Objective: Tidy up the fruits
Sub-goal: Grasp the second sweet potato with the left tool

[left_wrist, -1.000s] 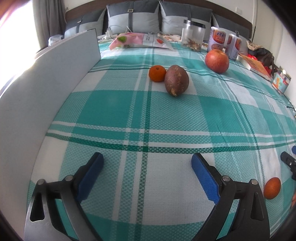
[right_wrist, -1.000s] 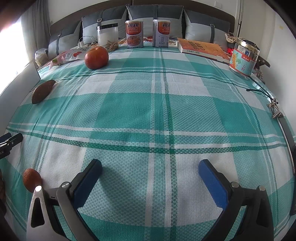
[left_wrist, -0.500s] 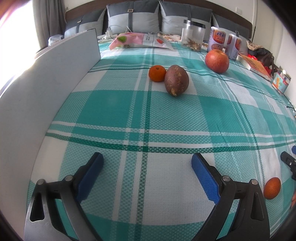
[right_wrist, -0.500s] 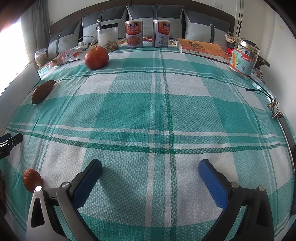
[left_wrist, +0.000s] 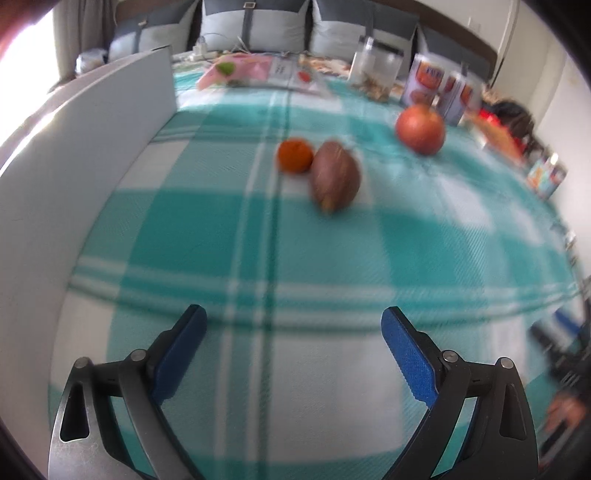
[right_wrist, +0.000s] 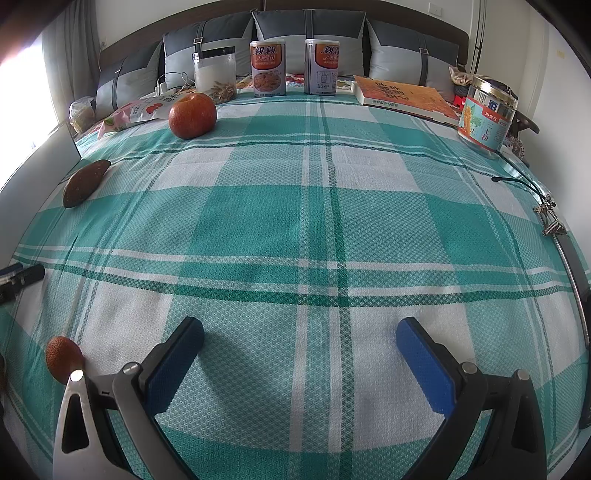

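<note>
Fruits: small orange (left_wrist: 294, 155) touching oval brown fruit (left_wrist: 335, 175), red apple (left_wrist: 420, 128) apart.

Blurred tangerine (left_wrist: 294, 155) touching brown fruit (left_wrist: 334, 175), beyond gaping left claw (left_wrist: 293, 325).

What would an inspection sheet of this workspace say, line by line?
Surface: teal plaid cloth, flat.
Job's things: big red fruit; brown oval fruit touching small orange; another small orange fruit near the right gripper.
Clutter: two cans, clear jar, book, labelled jar, snack bag, keys.
Grippers: left gripper open, empty, view blurred; right gripper open, empty.
Cables: white cable by the pillows.
Surroundings: pillows, grey board at left.
</note>
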